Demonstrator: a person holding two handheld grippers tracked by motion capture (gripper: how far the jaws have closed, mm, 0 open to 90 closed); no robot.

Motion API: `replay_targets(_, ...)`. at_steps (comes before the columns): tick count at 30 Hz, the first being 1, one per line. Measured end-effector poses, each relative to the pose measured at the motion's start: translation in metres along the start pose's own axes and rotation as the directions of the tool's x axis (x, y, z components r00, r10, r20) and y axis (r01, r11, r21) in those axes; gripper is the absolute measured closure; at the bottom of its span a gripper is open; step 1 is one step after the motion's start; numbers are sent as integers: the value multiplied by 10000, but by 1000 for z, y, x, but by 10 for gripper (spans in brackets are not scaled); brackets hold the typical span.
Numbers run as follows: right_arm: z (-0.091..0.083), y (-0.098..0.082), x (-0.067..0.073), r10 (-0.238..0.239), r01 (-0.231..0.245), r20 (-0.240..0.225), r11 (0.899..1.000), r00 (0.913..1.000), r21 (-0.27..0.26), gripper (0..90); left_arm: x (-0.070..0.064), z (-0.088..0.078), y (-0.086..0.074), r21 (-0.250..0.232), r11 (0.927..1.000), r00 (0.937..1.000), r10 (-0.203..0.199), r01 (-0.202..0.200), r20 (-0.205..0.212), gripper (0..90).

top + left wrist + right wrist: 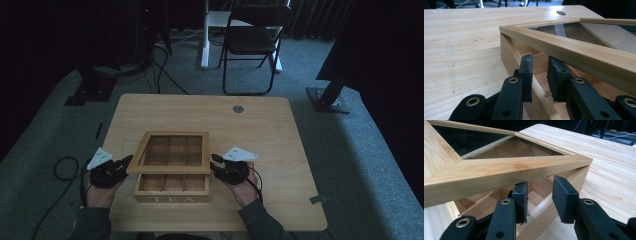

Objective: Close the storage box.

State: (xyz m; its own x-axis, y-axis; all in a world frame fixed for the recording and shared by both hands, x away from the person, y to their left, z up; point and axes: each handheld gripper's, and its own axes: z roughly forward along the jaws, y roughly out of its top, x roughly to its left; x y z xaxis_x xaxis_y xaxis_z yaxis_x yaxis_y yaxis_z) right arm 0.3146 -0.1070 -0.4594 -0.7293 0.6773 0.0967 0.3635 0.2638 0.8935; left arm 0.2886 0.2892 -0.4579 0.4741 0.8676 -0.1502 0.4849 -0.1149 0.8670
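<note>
Lid's partway up on the tea box (172, 192), which sits near the front of the counter (280, 150). The glass-paned lid (170, 150) is tilted, hinged at the back, front edge lifted. The left hand-held gripper (126, 162) and right hand-held gripper (216, 161) sit under its 2 side rails, jaws narrowly parted, gripping nothing, propping from below. By my read it's about half open; compartments look empty.

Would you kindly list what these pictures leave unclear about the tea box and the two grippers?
- High view: lid covers the rear compartments of the tea box.
- Left gripper view: left gripper under the lid; contact unclear.
- Right gripper view: right gripper likewise; lid hides its jaw tips.
</note>
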Motion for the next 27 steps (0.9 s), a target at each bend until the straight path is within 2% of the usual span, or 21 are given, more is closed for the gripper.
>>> replay_targets(7,0,-2,1,-1,1,-7,10000,10000,37,649,1,-1,-3,-6,10000,10000,-64,64,34,744)
replay_targets(12,0,-4,2,-8,9,-6,9999,10000,104,649,1,-2,-5,66,10000,10000,67,-67,-48,744)
replay_targets(27,1,-9,2,-10,11,-62,9998,10000,223,652,1,-3,-11,43,9999,9999,-105,105,7,745)
